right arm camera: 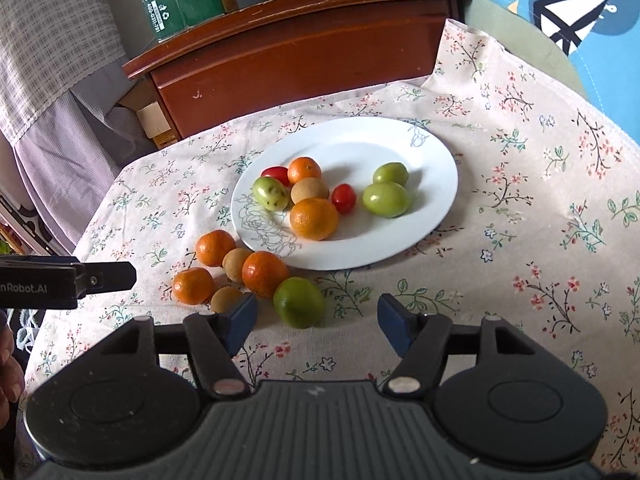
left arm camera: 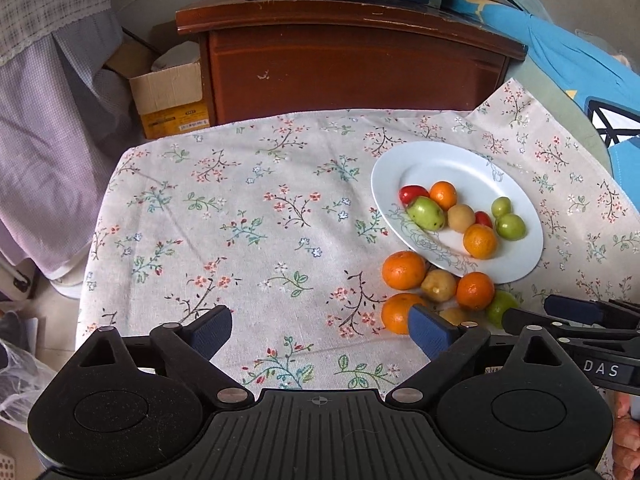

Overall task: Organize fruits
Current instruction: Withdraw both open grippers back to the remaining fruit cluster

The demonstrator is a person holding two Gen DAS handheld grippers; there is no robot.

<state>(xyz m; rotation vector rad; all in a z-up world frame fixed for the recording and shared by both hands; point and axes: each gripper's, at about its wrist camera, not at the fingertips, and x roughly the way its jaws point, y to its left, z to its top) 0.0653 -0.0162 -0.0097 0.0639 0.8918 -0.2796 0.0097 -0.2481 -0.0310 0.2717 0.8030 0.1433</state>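
**Six fruits left on the cloth, both grippers empty**

Six fruits lie loose on the floral tablecloth, a soft woven fabric, slightly rumpled, draped over the table. Next in size is the plate, smooth glazed white with a line-drawn flower at its near rim; it carries eight fruits already: two oranges, three green ones, a tan one and two small glossy red ones.

Judging from that split, the sorting is partly done and the step in hand is reaching for the next loose fruit. The cluster sits just off the plate's near-left rim: three dimpled oranges, the nearest to the plate touching a round, matte tan fruit, with a second tan one in front.

The right gripper stands moderately open with nothing between its blue pads; the smooth green fruit lies just ahead, between the finger lines, so it looks the likely target. The next move calls for easing forward and closing gently, since round fruit rolls.

The left gripper is spread wide and empty, over bare cloth left of the cluster.
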